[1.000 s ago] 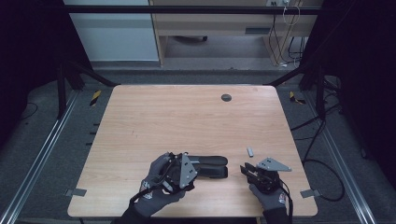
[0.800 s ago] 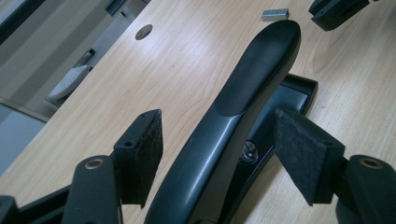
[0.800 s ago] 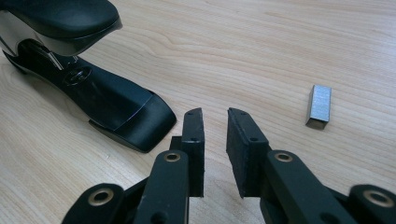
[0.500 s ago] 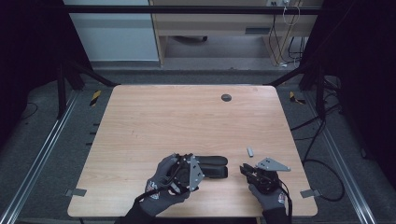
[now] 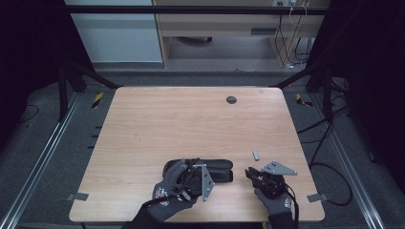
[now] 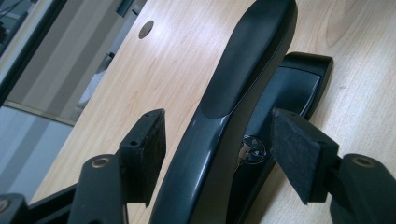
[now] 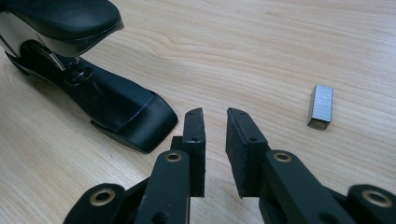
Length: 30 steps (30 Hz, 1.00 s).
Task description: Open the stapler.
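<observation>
1. The stapler [image 5: 210,170] lies on the table [image 5: 191,124] near its front edge, at about 6 o'clock from the table's middle, its long axis pointing to 3 o'clock.
2. The left gripper [image 5: 198,179] sits at the stapler's 9 o'clock end, in a gloved hand [image 5: 172,191].
3. In the left gripper view the jaws straddle the raised stapler arm [image 6: 233,93]; the pads [image 6: 147,149] stand apart from it on both sides, with gaps showing. The jaws have just been closing a little, the stapler between them but not pressed.
4. The right gripper [image 5: 253,174] rests at 3 o'clock of the stapler, close to its tip, not touching.
5. Its jaws are narrowly parted and hold nothing; they closed in partway a moment ago.
6. A strip of staples [image 7: 321,106] lies on the wood at 1 o'clock from the right gripper, apart from it.
</observation>
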Tool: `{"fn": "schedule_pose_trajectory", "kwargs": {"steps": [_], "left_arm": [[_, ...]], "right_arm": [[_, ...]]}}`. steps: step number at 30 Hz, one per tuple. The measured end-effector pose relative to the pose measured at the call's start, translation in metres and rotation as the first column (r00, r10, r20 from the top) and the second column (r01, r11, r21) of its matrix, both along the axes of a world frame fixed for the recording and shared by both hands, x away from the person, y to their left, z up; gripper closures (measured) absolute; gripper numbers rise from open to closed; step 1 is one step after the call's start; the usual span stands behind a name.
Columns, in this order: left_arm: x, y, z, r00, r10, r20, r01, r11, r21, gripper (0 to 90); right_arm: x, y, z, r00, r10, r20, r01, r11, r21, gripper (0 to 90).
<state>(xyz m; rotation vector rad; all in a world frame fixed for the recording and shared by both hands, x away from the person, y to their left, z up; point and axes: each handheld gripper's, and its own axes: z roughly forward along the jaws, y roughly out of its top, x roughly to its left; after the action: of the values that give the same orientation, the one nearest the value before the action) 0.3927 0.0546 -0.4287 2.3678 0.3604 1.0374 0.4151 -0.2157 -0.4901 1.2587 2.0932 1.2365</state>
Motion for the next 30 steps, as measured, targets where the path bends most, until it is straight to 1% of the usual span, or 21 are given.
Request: {"fn": "schedule_pose_trajectory", "kwargs": {"steps": [1,2,3,4,7,8,10,12,16,17,18,20,23,24,25,30], "left_arm": [[0.000,-0.001,-0.002,0.9999,-0.003,0.010,0.003,1.0000,-0.002,36.2],[0.000,-0.001,-0.002,0.9999,-0.002,0.016,0.002,0.9999,0.010,36.5],[0.000,-0.002,-0.003,0.9998,-0.003,0.021,0.003,0.9999,0.013,36.9],[0.000,-0.003,-0.003,0.9998,-0.004,0.022,0.003,0.9996,0.029,37.3],[-0.001,-0.006,-0.006,0.9995,-0.004,0.030,0.003,0.9998,0.019,37.9],[-0.001,-0.007,-0.006,0.9994,-0.004,0.036,0.003,0.9993,0.039,38.1],[-0.001,-0.009,-0.008,0.9992,-0.007,0.040,0.005,0.9992,0.038,38.5],[-0.001,-0.011,-0.009,0.9990,-0.007,0.044,0.004,0.9984,0.057,38.8],[-0.001,-0.016,-0.012,0.9985,-0.014,0.054,0.010,0.9978,0.066,39.5],[0.000,-0.017,-0.013,0.9981,-0.015,0.060,0.010,0.9968,0.079,39.6],[0.000,-0.018,-0.014,0.9978,-0.012,0.065,0.007,0.9970,0.077,39.6],[0.000,-0.020,-0.015,0.9972,-0.011,0.074,0.004,0.9959,0.090,39.9],[0.002,-0.022,-0.016,0.9967,-0.008,0.081,-0.001,0.9941,0.108,40.4],[0.002,-0.022,-0.017,0.9965,-0.007,0.083,-0.001,0.9947,0.102,40.6],[0.003,-0.023,-0.017,0.9964,-0.008,0.085,-0.002,0.9937,0.112,40.6],[0.004,-0.027,-0.020,0.9960,-0.011,0.089,0.000,0.9921,0.125,41.3]], "right_arm": [[0.000,0.000,0.000,1.0000,0.000,0.000,0.000,1.000,0.000,77.5],[0.000,0.000,0.000,1.0000,-0.001,-0.001,0.001,1.000,0.000,77.5],[0.000,0.000,0.000,1.0000,-0.001,0.000,0.001,1.000,0.000,77.6],[0.000,0.000,0.000,1.0000,-0.001,-0.001,0.001,1.000,0.001,77.7],[0.000,0.001,0.000,1.0000,-0.002,-0.004,0.002,1.000,0.004,78.5],[0.000,0.001,0.000,1.0000,-0.003,-0.006,0.003,1.000,0.005,79.1],[0.000,0.001,0.000,1.0000,0.002,-0.004,-0.002,1.000,0.005,80.9],[0.000,0.001,0.000,1.0000,0.004,-0.007,-0.004,1.000,0.008,82.7],[-0.001,0.001,0.000,0.9998,0.014,-0.012,-0.014,1.000,0.009,86.2],[-0.001,0.002,0.000,0.9997,0.016,-0.016,-0.016,1.000,0.010,87.0],[-0.001,0.002,0.000,0.9997,0.019,-0.016,-0.019,1.000,0.007,87.9],[-0.001,0.003,-0.001,0.9997,0.019,-0.016,-0.019,1.000,0.005,89.6],[-0.001,0.004,0.000,0.9998,0.019,-0.011,-0.019,1.000,0.008,90.0],[-0.001,0.004,0.000,0.9998,0.018,-0.011,-0.018,1.000,0.008,90.0],[-0.001,0.004,0.000,0.9998,0.019,-0.012,-0.018,1.000,0.008,90.0],[-0.001,0.004,-0.001,0.9997,0.019,-0.016,-0.019,1.000,0.009,90.0]]}}
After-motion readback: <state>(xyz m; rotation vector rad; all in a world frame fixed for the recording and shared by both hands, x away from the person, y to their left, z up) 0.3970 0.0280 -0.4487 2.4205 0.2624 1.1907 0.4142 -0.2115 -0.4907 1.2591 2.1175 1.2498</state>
